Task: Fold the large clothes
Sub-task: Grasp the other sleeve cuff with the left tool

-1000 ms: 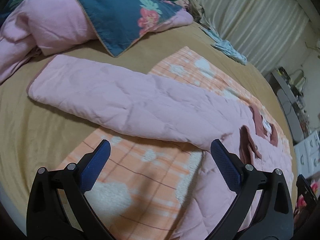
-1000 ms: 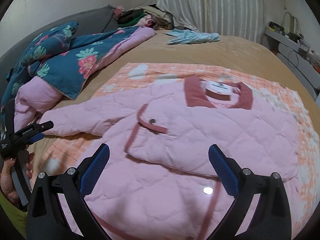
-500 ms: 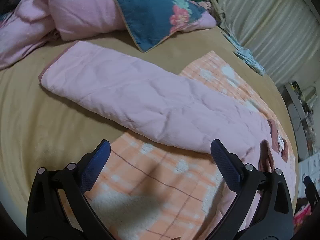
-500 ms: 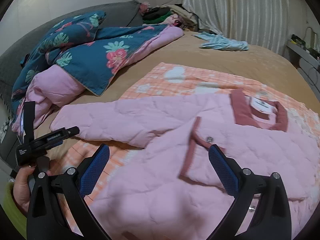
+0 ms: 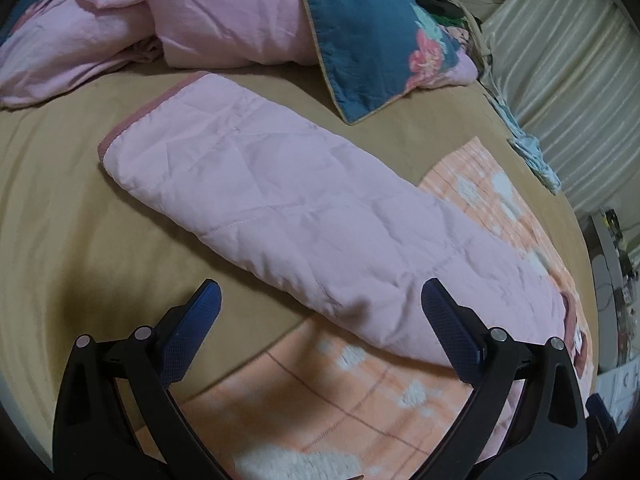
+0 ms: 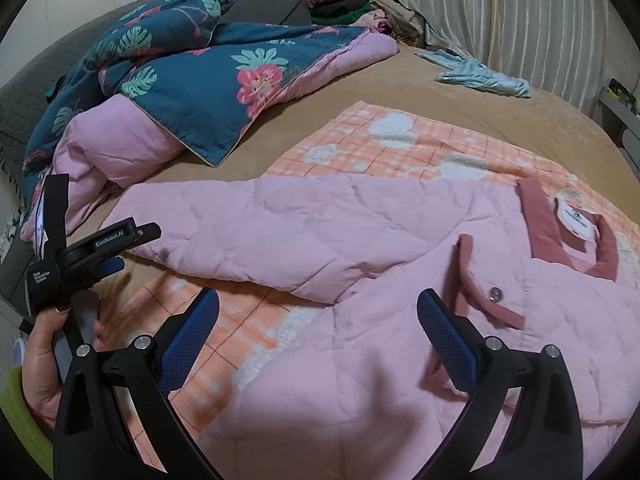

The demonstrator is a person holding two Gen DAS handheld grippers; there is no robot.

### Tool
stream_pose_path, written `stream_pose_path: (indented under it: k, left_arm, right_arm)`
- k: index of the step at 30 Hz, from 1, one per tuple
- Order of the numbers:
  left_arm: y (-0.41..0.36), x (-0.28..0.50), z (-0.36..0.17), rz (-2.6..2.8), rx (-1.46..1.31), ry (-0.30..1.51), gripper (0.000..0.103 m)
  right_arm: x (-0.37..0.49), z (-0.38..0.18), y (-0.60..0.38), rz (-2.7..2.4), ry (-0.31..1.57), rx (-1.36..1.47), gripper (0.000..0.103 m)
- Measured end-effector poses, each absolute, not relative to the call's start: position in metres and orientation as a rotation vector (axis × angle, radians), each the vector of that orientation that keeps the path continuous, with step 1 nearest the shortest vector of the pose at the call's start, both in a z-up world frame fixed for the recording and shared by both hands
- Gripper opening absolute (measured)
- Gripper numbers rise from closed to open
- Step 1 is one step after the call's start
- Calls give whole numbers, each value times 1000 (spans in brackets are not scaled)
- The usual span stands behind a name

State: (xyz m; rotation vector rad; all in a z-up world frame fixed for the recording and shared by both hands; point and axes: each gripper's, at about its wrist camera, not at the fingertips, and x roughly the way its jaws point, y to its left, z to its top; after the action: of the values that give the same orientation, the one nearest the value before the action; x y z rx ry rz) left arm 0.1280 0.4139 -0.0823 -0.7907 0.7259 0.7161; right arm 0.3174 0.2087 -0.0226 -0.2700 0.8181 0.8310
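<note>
We have the pink quilted jacket (image 6: 400,280) lying flat, front up, on the orange checked blanket (image 6: 420,140) in the middle of the bed (image 6: 380,76). Its sleeve (image 5: 280,200) stretches out toward 10 o'clock in the left wrist view, with the cuff (image 5: 132,120) past the blanket's edge on the bare tan sheet.

Our left claw (image 5: 316,324) is released, jaws wide apart, hovering just short of the sleeve's near edge and gripping nothing. Our right claw (image 6: 318,326) is likewise released and empty, above the jacket's body near the armpit, with the collar (image 6: 568,232) at 2 o'clock.

What could go wrong, in our judgement: the padding is thick and slippery-looking, so a shallow pinch may catch only the top layer and the sleeve would slide out as we lift. Pinching low could also gather the blanket beneath and drag it along. If we fold from mid-sleeve, the cuff may trail and land crooked.

Room is decent. Bare sheet lies open at 9 o'clock of the sleeve. The floral duvet (image 6: 200,80) and its pink lining (image 5: 224,12) crowd the cuff at 12 o'clock, close but apart. The pale blue cloth (image 6: 480,72) by the curtain (image 6: 520,20) is well clear. The near bed edge sits right under our hand (image 6: 48,360).
</note>
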Motion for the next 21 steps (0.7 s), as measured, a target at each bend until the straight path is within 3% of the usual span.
stream_pose_path:
  k: [19,21]
  left_arm:
    - [479,119,-114,805,-996,574,93]
    - [480,116,-112,837,-973,585,78]
  right_arm:
    - [341,-41,156,754,843,-268,99]
    - [345,-39,145,736,840,-254,99]
